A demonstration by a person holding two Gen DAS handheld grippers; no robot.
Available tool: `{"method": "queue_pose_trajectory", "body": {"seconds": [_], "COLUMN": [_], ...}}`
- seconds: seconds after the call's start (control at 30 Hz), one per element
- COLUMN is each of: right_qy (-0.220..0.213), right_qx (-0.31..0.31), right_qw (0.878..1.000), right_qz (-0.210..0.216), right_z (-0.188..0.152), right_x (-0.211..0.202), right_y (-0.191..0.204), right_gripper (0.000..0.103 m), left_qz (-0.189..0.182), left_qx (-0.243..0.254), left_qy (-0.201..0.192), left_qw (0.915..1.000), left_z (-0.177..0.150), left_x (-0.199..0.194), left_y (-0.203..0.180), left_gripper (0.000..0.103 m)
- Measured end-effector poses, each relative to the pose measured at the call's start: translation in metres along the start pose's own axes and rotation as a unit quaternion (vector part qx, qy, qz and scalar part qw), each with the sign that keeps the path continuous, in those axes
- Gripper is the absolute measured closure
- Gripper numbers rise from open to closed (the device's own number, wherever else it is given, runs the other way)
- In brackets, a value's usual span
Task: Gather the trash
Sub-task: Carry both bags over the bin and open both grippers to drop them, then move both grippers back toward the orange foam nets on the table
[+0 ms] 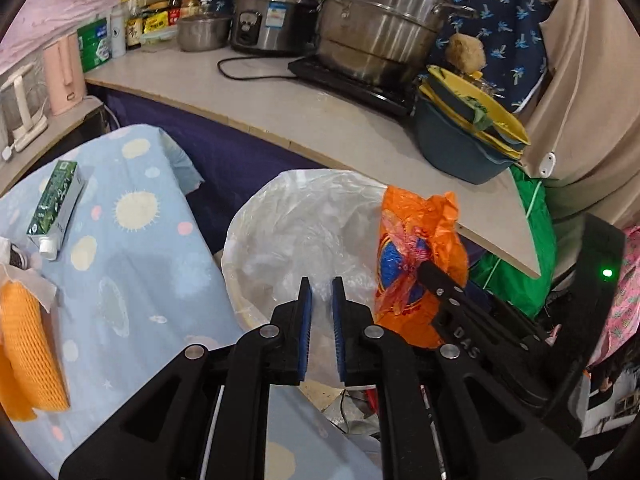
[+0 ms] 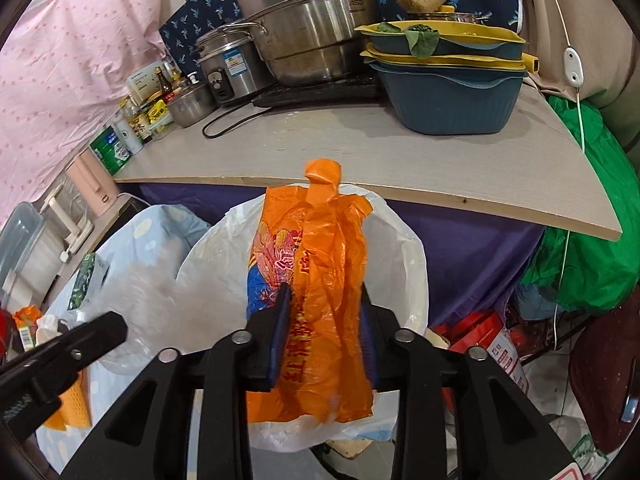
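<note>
A bin lined with a clear plastic bag (image 1: 304,232) stands between the blue-clothed table and the counter; it also shows in the right wrist view (image 2: 400,248). My right gripper (image 2: 325,300) is shut on a crumpled orange plastic bag (image 2: 320,280) and holds it over the bin; the orange bag also shows in the left wrist view (image 1: 416,248). My left gripper (image 1: 321,284) hangs over the bin's near rim, its jaws a narrow gap apart with nothing between them. On the table lie a green-and-white carton (image 1: 56,208) and orange foam netting (image 1: 28,344).
A grey counter (image 1: 320,120) behind the bin carries steel pots (image 1: 380,20), a rice cooker (image 1: 268,16), stacked blue and yellow basins (image 1: 468,128) and bottles. A green bag (image 2: 592,248) and red packages (image 2: 484,340) sit on the floor at the right.
</note>
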State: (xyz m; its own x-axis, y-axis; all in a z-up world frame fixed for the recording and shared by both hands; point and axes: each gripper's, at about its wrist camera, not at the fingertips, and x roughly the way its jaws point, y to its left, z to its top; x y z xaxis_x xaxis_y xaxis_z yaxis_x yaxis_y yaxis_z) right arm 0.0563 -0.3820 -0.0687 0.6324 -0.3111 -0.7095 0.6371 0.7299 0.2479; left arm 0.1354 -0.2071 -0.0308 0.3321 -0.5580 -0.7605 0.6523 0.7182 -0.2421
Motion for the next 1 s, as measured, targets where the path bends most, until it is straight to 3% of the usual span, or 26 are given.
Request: {"method": "queue_pose_trajectory", "body": {"seconds": [0.03,0.1,0.2,0.37,0.57,0.83,1.0], "right_qy": [-0.003,-0.010,-0.023,-0.035,-0.041,-0.039,-0.028], "right_qx": [0.003,0.007,0.007,0.010,-0.003,-0.032,-0.058], "right_qw": [1.000,1.000,1.000,0.999,0.999,0.997,0.994], "right_qz": [-0.001,0.000,-0.004,0.007,0.028,0.062,0.087], "right_z": [0.001,0.002,0.005,0.010,0.007,-0.006,-0.021], "right_x": [-0.001,-0.004,-0.010,-0.021,-0.037,-0.052,-0.057], "right_y": [-0.001,-0.002,-0.001,0.004,0.023,0.062,0.096], "right_gripper": [0.063,0.057,0.050,0.049,0.048,0.046,0.044], "left_qz": [-0.003,0.003,0.017,0.026,0.053,0.079,0.108], "left_qx": [-0.002,-0.009,-0.018,-0.031,-0.046,-0.096,-0.136], "left_qy": [0.002,-0.001,-0.020,-0.025,-0.050,-0.065,-0.077], "left_qw": [1.0000,1.0000,0.9995,0.9989,0.9962,0.9902,0.9818], "left_z": [0.000,0.000,0.000,0.004,-0.002,-0.016,-0.031], "left_x": [0.002,0.002,-0.005,-0.014,-0.038,-0.072,-0.101], "left_y": [0.001,0.003,0.007,0.015,0.028,0.069,0.106], "left_gripper": [0.087,0.060,0.047,0.044,0.030,0.030,0.030]}}
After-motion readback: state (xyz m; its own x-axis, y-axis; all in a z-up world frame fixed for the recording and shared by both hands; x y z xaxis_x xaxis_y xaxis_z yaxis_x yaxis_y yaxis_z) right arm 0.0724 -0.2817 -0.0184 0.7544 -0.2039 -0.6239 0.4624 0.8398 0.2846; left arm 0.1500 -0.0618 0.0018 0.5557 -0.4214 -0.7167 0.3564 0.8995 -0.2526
